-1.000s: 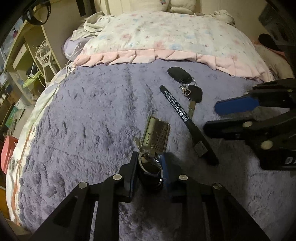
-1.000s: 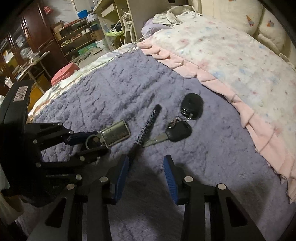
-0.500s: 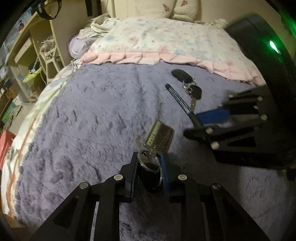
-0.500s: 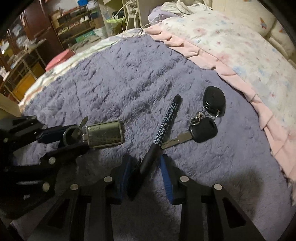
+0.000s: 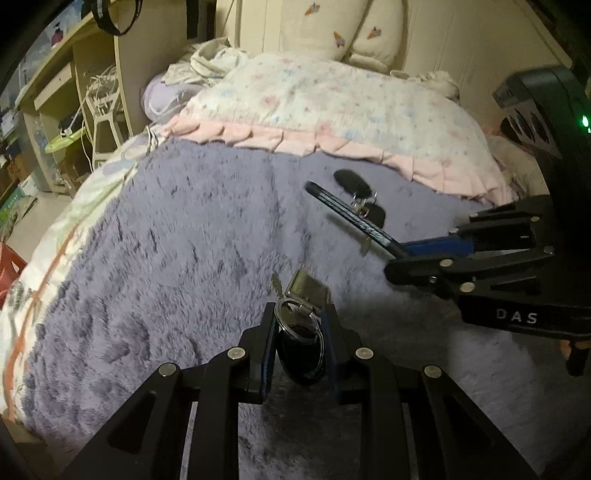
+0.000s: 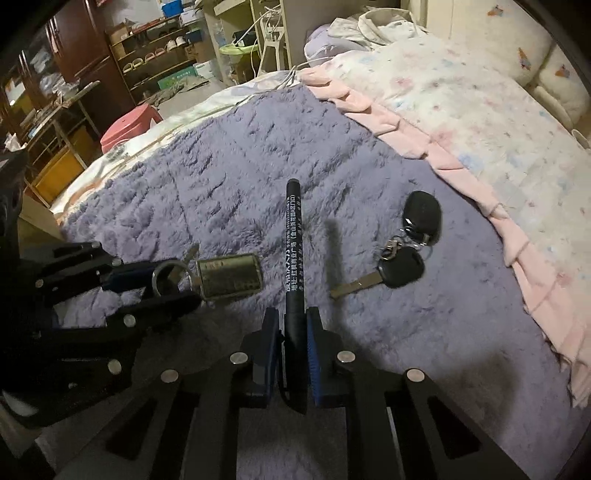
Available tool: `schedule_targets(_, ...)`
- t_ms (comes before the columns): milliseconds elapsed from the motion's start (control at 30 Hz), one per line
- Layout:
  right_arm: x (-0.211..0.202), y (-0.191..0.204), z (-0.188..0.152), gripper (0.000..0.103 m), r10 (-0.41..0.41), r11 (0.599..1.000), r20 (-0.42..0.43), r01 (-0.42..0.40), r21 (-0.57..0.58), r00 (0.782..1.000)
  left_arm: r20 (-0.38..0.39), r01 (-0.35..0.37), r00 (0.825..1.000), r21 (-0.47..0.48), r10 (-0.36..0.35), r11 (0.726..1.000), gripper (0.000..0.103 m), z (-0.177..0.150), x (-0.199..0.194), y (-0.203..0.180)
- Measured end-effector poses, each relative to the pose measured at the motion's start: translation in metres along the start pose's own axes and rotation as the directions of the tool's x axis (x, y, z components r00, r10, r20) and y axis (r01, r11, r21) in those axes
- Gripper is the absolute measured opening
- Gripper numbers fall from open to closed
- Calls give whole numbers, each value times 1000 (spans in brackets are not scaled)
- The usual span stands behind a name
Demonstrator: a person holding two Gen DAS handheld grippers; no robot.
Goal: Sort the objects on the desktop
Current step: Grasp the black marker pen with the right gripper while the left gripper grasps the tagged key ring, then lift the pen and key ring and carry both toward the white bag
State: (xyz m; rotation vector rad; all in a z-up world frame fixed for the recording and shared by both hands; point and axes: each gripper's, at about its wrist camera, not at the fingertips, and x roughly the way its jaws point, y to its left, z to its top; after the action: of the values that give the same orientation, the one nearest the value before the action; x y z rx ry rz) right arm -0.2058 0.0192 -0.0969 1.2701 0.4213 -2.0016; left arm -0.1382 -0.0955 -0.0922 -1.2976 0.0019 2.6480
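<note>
Blanket (image 6: 229, 177): purple plush cloth, shaggy, matt. Quilt (image 6: 480, 103) beyond the blanket: soft printed cloth, pink ruffled edge. Pen (image 6: 293, 243) over the blanket: black plastic, smooth, slight sheen, white print. Tag (image 6: 229, 277) left of the pen: brass-coloured metal, dull shine, on a shiny steel ring (image 6: 168, 277). Car key (image 6: 388, 271) right of the pen: black plastic head, bare metal blade. Fob (image 6: 421, 214) beside it: black matt plastic. Right gripper (image 6: 291, 345): matt black plastic, blue pads.

Two wrist fisheyes, both close above the bed

The left view faces the pillows (image 5: 332, 33) over the purple blanket (image 5: 166, 240); the right view looks down towards the shelves (image 6: 155, 55). Both share the pen (image 5: 351, 212) and car key (image 6: 399, 267).
</note>
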Motion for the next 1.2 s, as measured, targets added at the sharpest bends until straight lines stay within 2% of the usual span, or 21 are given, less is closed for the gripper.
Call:
schedule_targets(333,-70,-5,-3,13,-12,999,80,9,38,997,42,-33,999,-26,34,999,21,7,-61,-2)
schedule_targets(633,-111,20,-9,13,51,998,121,-53,19,991,76,-70,995,-19,71,997,21,9,-127,-15)
schedule_targets(900,-154,83,-7,13,127,991,135,-121,-49,983,106,-139,984,-67,146,988,21,-17,-216,-4)
schedule_targets(1067,-173,145,-2,13,203,975,135,-187,-120,970,118,-214,967,-117,228,970,21,-44,-283,25)
schedule_targets(1200,-179,206,4,13,278,950,129,-254,-179,952,116,-286,945,-158,306,945,21,-67,-328,51)
